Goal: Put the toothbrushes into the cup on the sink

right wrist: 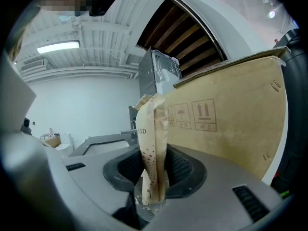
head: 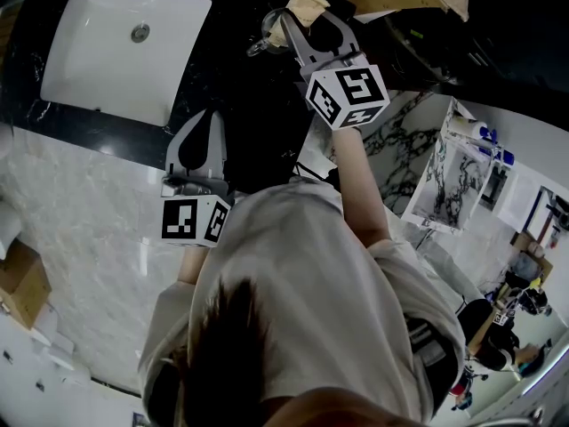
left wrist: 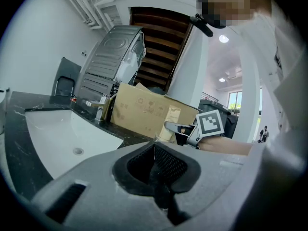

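- Left gripper [left wrist: 154, 147]: jaws pressed together, nothing between. Sits lower left in head view, over dark counter [head: 244, 105] edge, right of white sink [head: 107, 52].
- Right gripper [right wrist: 153, 154]: jaws pinching upright tan paper packet [right wrist: 153, 138], red-dotted; contents not visible.
- Head view: packet at top centre, clear cup [head: 260, 44] just beside jaw tips on counter. Cannot tell whether packet's lower end enters cup.
- Cardboard box [right wrist: 231, 119] close behind packet.
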{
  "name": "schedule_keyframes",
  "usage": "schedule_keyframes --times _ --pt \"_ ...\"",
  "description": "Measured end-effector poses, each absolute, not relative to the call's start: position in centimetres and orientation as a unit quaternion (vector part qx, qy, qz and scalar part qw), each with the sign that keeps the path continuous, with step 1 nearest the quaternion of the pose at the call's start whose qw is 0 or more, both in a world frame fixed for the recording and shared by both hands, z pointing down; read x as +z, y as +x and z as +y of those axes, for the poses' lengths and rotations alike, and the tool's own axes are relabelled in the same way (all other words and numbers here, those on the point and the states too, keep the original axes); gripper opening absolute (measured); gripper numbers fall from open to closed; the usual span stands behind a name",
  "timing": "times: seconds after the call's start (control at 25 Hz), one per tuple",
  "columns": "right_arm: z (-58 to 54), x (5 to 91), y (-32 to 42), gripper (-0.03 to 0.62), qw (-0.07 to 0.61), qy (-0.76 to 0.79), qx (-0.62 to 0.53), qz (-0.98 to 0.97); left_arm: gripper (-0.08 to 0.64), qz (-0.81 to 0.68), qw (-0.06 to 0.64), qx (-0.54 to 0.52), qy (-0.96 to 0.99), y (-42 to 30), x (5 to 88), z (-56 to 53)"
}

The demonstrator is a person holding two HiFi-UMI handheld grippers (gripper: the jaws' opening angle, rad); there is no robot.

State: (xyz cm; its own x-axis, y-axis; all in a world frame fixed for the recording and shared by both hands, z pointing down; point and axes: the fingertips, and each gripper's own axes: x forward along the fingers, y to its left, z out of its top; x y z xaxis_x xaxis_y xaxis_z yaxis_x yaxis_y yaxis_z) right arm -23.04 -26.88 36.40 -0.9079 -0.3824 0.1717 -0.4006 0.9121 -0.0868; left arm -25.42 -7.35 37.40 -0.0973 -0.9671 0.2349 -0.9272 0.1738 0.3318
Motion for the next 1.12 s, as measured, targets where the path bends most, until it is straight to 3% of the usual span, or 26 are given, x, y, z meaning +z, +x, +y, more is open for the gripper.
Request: schedule_keyframes --times 0.72,0.88,1.12 --pt "-28.9 36.9 -22.4 0.103 0.053 0.226 0.088 -0.969 0.015 -0.739 0.206 -0.05 0.639 -25.5 37.8 -7.1" --pt "-28.8 37.2 -22.3 0.226 0.056 0.223 0.095 -0.969 0.015 -0.74 0.206 -0.049 0.639 -25.4 37.6 -7.2" --pt "-28.8 37.2 -22.0 0.232 0.053 0.222 0.1 -0.968 0.015 -0.738 0.205 -0.049 0.641 -25.2 37.5 -7.4"
